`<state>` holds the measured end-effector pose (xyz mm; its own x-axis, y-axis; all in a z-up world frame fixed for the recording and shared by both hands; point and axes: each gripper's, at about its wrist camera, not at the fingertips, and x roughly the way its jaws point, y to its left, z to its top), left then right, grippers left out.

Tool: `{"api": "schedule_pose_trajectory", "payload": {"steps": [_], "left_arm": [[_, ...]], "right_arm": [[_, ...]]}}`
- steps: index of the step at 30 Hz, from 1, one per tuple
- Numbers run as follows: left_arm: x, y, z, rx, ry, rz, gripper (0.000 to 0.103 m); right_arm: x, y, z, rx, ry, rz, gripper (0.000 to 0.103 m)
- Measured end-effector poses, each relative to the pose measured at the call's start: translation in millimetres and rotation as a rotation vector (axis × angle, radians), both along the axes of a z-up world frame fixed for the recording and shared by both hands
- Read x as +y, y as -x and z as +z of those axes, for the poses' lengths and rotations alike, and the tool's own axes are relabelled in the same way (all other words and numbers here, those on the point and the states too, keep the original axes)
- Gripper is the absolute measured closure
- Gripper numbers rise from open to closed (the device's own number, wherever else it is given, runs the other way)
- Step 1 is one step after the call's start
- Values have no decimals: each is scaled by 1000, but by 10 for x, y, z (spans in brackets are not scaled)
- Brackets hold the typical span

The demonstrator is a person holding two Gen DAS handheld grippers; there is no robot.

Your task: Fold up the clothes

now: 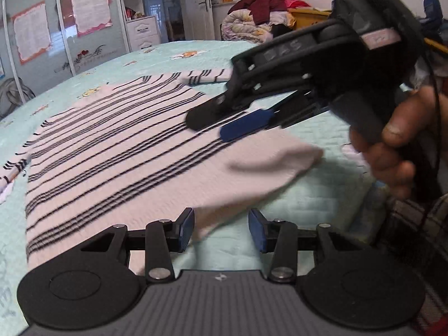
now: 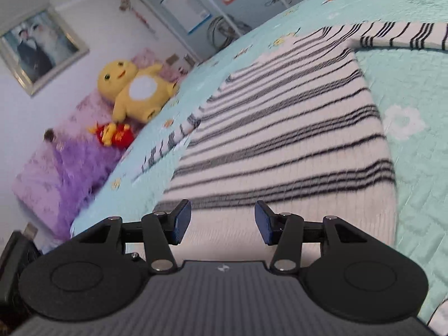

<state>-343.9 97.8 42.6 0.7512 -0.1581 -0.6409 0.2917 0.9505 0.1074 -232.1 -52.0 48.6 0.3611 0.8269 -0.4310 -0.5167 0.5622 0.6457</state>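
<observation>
Nearest the left wrist camera: the left tongs (image 1: 221,229) are seen with jaws parted, nothing pressed between the blue pads; a blurred hem corner of the striped sweater (image 1: 126,140) lies just beyond the gap.
Left tongs state: open, gripping nothing.
Task item: the white sweater with black stripes is spread flat on the bed (image 1: 294,201), its body running from 6 o'clock toward 11 o'clock in the left wrist view.
Hem corner: a plain white corner is seen at 3 o'clock of the sweater body, blurred, partly lifted or folded; which cannot be told.
Right tongs: the right tongs (image 1: 232,124) are seen at 1 o'clock in the left wrist view, over the sweater, held by a hand (image 1: 392,151) at 3 o'clock.
Right tongs state: open; in the right wrist view the right tongs (image 2: 222,225) are parted with only sweater (image 2: 280,145) fabric below, no pad pressing on it.
Sleeves: one sleeve (image 2: 403,37) is stretched sideways at 1 o'clock in the right wrist view; another sleeve (image 2: 168,145) lies at 9 o'clock.
Farther, right wrist view: a yellow plush toy (image 2: 134,92) is seen at 10 o'clock beyond the bed edge.
Farthest, left wrist view: a heap of bedding (image 1: 257,19) is seen at 12 o'clock.
</observation>
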Motion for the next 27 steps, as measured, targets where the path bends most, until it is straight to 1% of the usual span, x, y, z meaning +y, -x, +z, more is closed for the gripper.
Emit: {"api": "schedule_pose_trajectory", "payload": {"steps": [2,4,7,9,11,12,14,17,21,23,25,27], "left_arm": [[58,-69,-60,40,-15,-13,56],[140,-66,-74,50,1,-29,55],[228,-66,-67,51,27,-13,53],[254,-70,-66,51,38,-15,53],[256,-76,-69,47,33,-17,50],[256,-76,-69,42,26,-16,49],[257,-78,-65,32,17,-11,49],[268,-64,-58,13,8,3,49],[245,-39,-57,-18,-42,-14,49],[255,-39,-51,-32,-41,-5,48],[267,-41,-46,-42,-38,6,48],[281,-45,-43,-47,-33,16,46]], "right_arm": [[-10,-50,-19,9,3,-23,49],[-16,-85,-45,19,17,-39,48],[-60,-2,-31,11,20,-30,48],[-90,132,32,-28,11,18,48],[-94,294,77,-58,5,115,48],[-87,360,76,-53,-2,162,48],[-63,426,21,-5,-30,233,48],[-16,405,-126,99,-77,264,48],[41,352,-281,195,-138,230,48],[53,302,-333,239,-172,203,48],[68,251,-355,255,-174,171,48],[89,199,-352,249,-159,147,48]]}}
